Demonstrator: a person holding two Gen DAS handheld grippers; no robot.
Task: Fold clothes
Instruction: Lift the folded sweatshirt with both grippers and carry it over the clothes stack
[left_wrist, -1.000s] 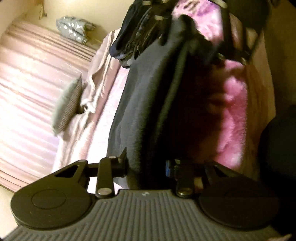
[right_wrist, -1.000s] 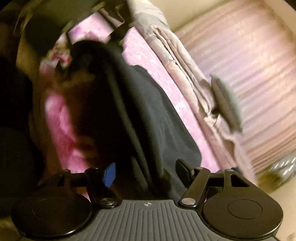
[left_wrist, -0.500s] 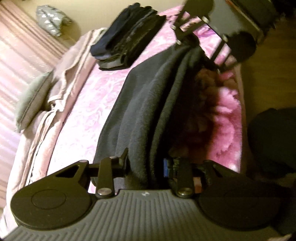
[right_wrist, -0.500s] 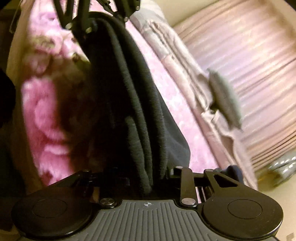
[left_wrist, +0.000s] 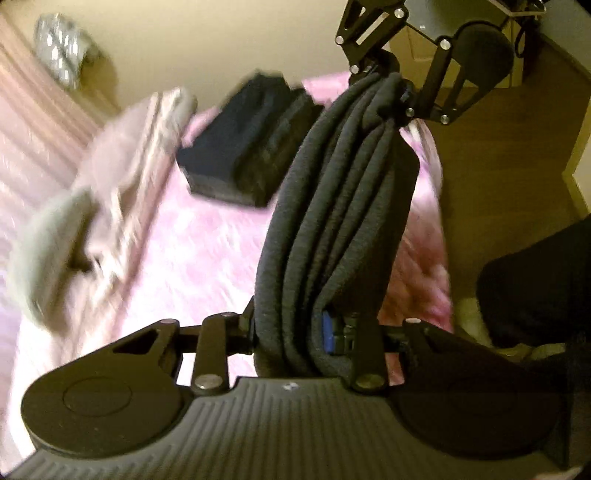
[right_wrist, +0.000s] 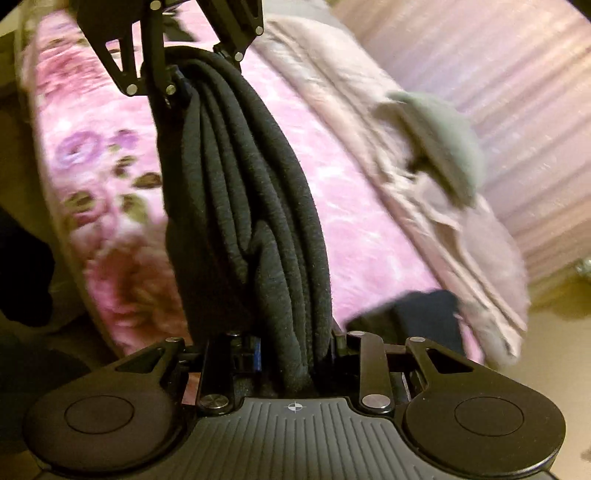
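Garment (left_wrist: 332, 229), dark fleece, bunched into several long rolls, strung taut between both grippers and hanging in the air above the bed, clear of the pink floral blanket (right_wrist: 99, 177). Left gripper (left_wrist: 299, 332) pinches one end, jaws pressed onto the thick stack of layers; right gripper (right_wrist: 291, 347) pinches the other end the same way, fabric wedged between its pads. In each wrist view the opposite gripper shows at the far end of the cloth, so the piece spans hand to hand. Held by both ends like this probably to keep the folded layers together and flat while carrying, rather than letting them sag open. Likely destination, as a guess: stack of folded dark clothes (left_wrist: 243, 162) lying further up the bed, well apart from the held piece. Grey pillow (left_wrist: 48, 254) and a rumpled pale quilt (right_wrist: 424, 173) sit along the far side of the bed, beside the striped curtain (right_wrist: 517, 92). Background blurred, finer detail not readable. Dark shape at the bed's near edge, cannot tell what.
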